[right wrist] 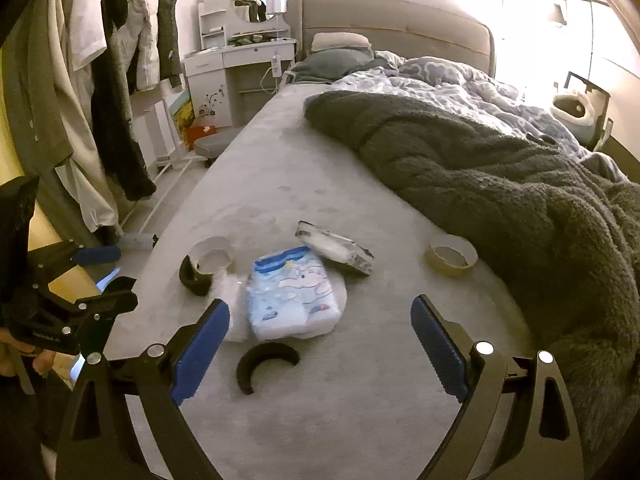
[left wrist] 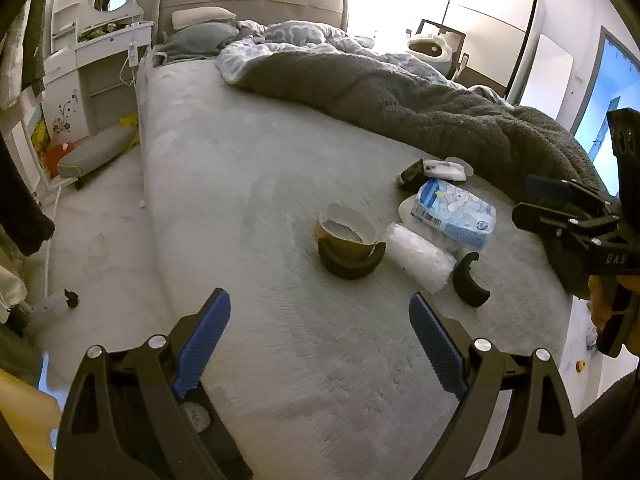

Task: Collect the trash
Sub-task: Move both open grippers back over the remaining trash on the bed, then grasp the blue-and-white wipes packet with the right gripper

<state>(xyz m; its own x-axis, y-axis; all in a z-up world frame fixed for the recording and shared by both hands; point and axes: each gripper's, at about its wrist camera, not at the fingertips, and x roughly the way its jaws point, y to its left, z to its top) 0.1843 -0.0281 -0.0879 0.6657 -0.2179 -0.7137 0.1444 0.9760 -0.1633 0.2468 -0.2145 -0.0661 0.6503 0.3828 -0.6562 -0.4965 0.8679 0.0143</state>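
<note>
On the bed (left wrist: 248, 184): tissue pack (right wrist: 294, 292), tape roll (left wrist: 347, 236), wrapper (right wrist: 336, 249), black curved piece (right wrist: 264, 368) | left gripper (left wrist: 320, 340) wide open, empty | right gripper (right wrist: 320, 344) wide open, empty | white roll (left wrist: 418, 256), perhaps bubble wrap.

The only legible lettering is the raised "DAS" on the black body of the right gripper (left wrist: 576, 208) seen in the left wrist view, while the barcode label and printing on the blue-and-white pack (left wrist: 454, 212) on the bed are too small to read.
</note>
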